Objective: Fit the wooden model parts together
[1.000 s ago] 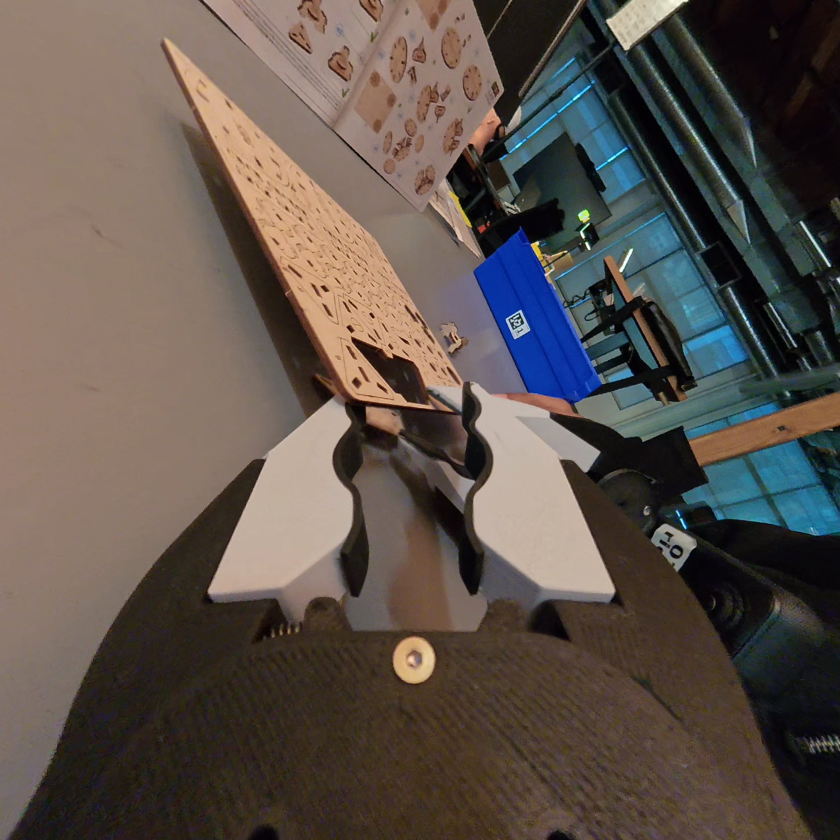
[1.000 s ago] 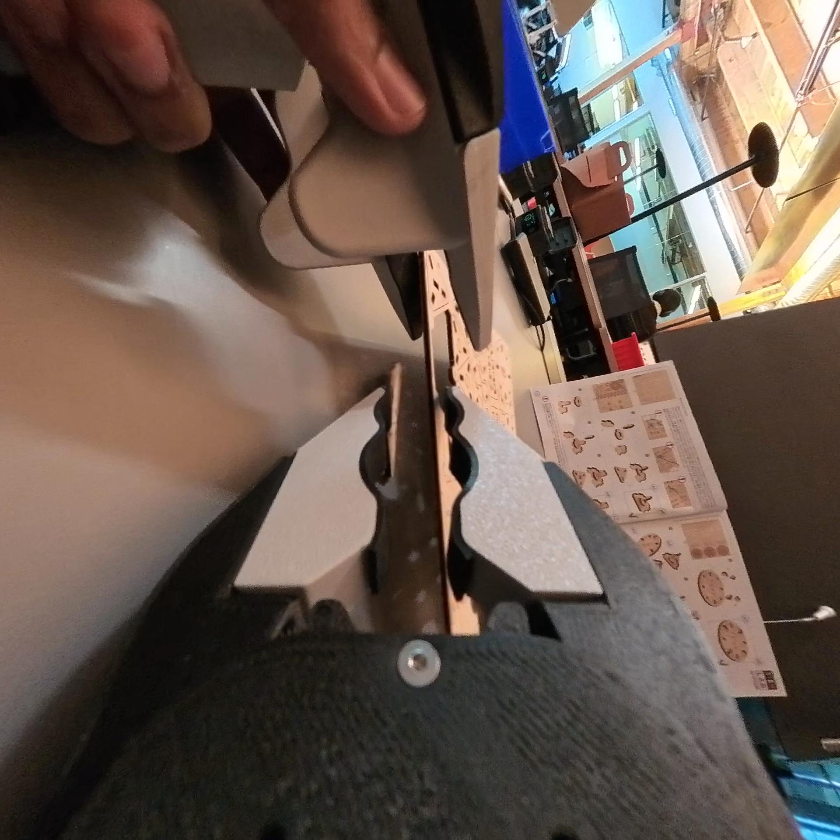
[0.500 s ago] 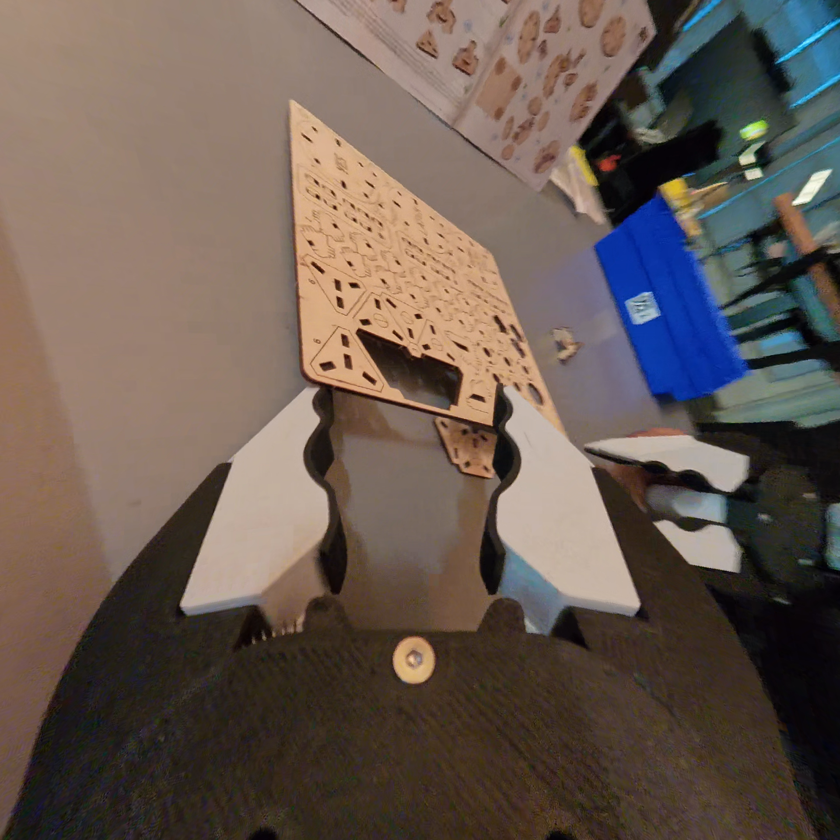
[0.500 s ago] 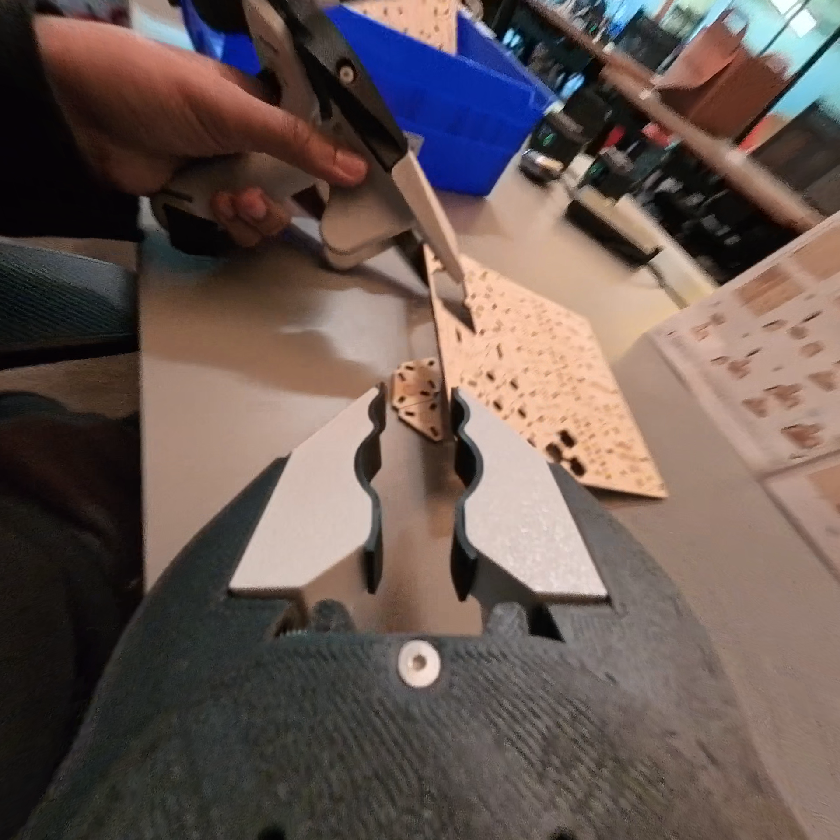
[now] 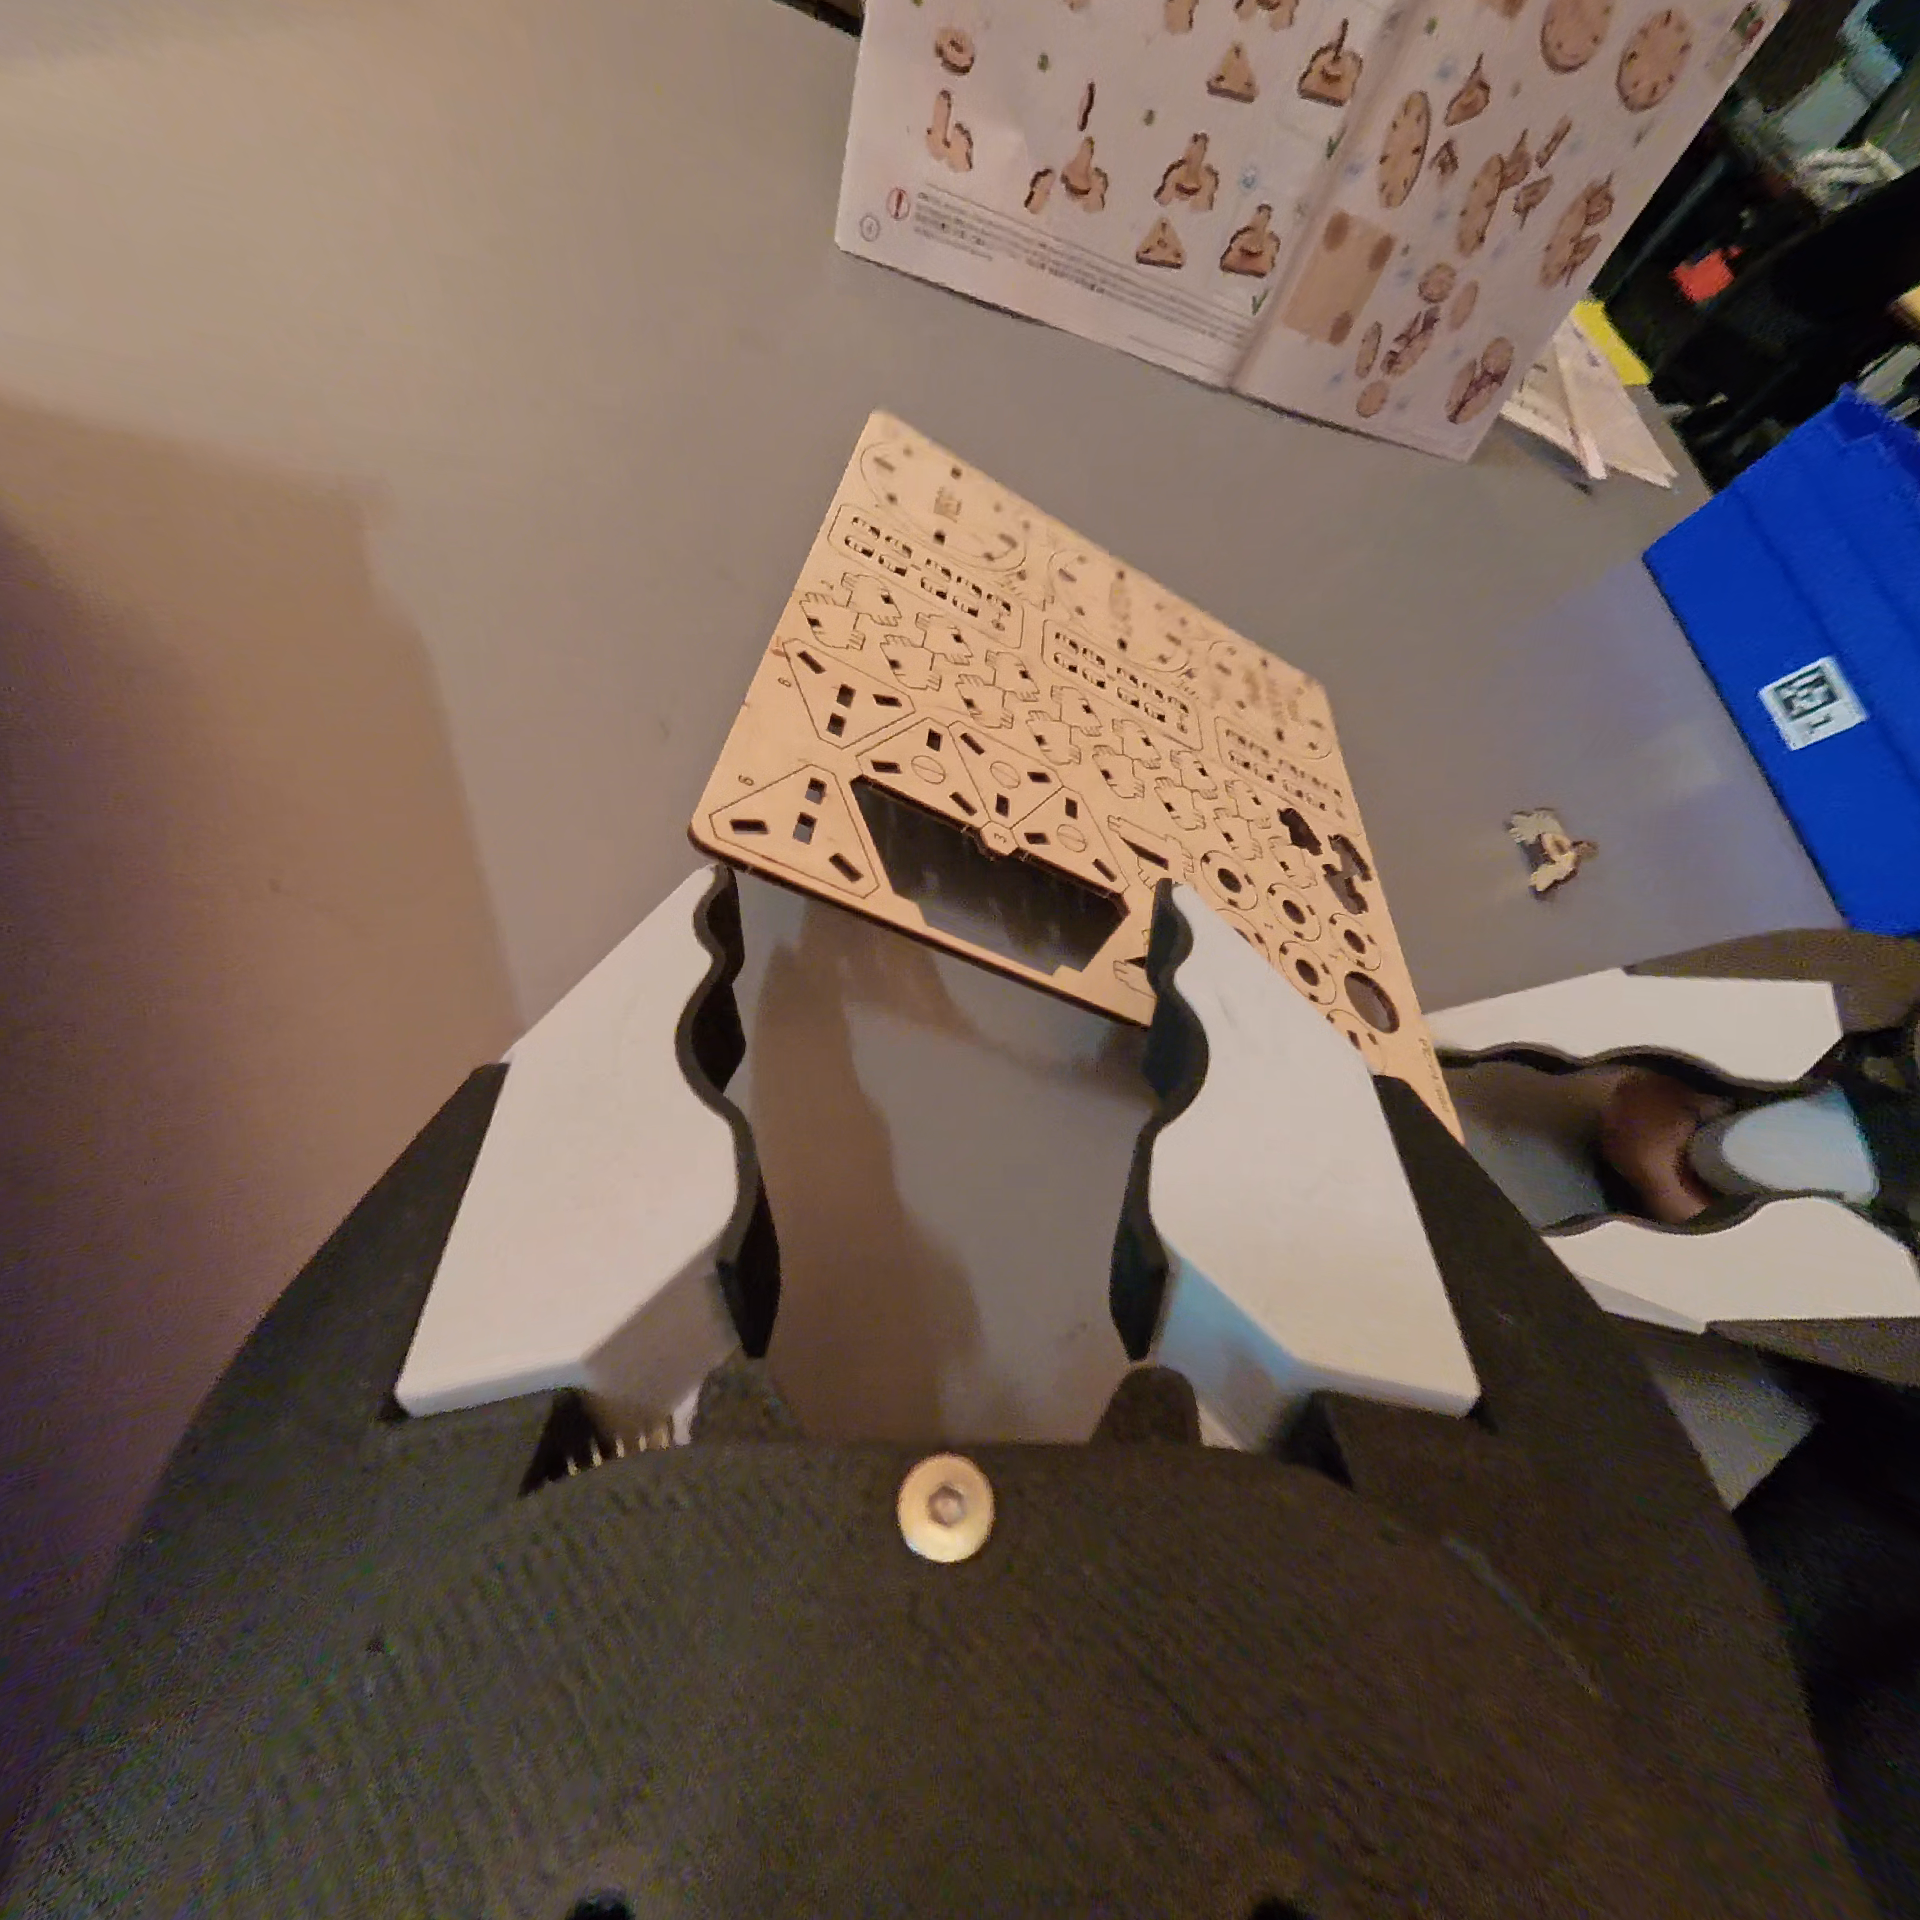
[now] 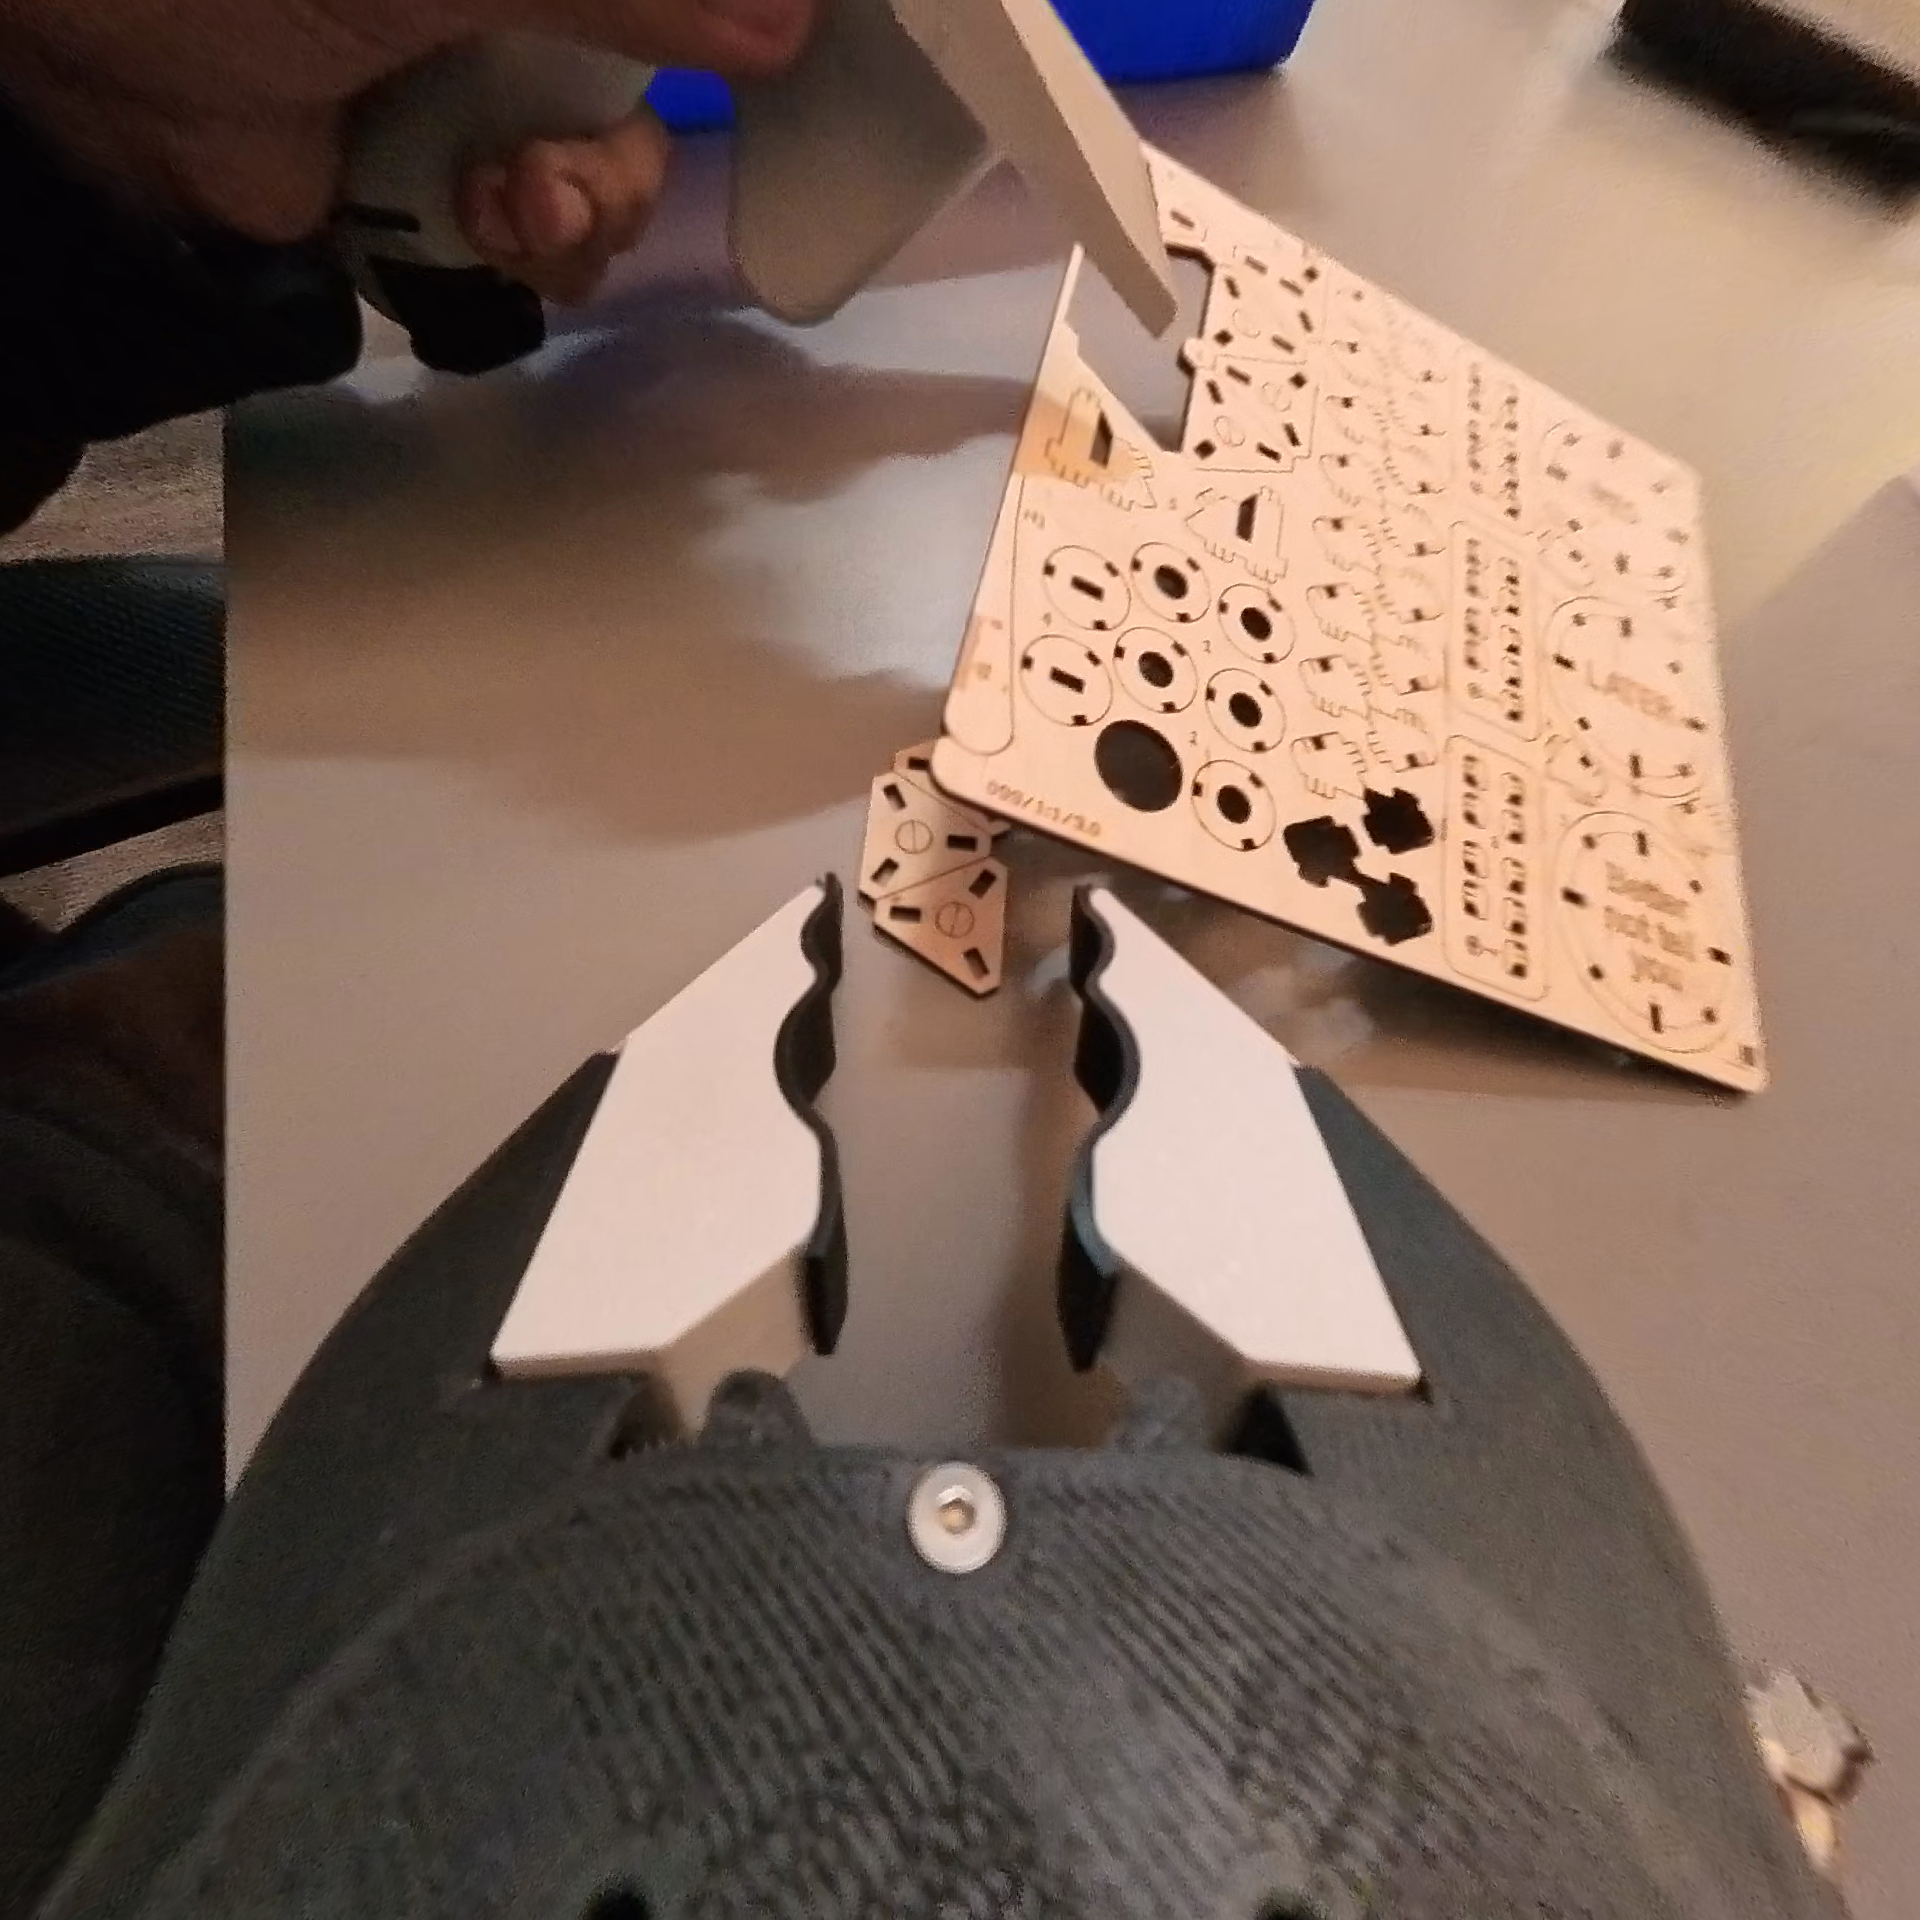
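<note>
Our left gripper [image 5: 940, 914] stands with its jaws wide and bare, the fingertips just at the near edge of a thin, pale laser-cut plywood sheet of puzzle parts [image 5: 1049, 727] that lies on the smooth grey table [image 5: 468, 416]. That sheet has an open cut-out [image 5: 997, 894] at its near edge, right between our fingertips.

Our right gripper [image 6: 951, 909] is open at a middling width, nothing pressed between its pads. Just beyond its tips lies a small loose plywood piece of joined triangles [image 6: 935, 883] flat on the table, its far end tucked under the near corner of the sheet, which looks propped up there.

Far across the table we see a white folded instruction leaflet with drawings of wooden parts [image 5: 1247, 177], to the right a blue plastic bin with a square marker sticker [image 5: 1829, 675], and between sheet and bin a tiny loose wooden part [image 5: 1553, 847]. A hand [image 6: 499, 156] grips the left gripper's handle in the right wrist view.
</note>
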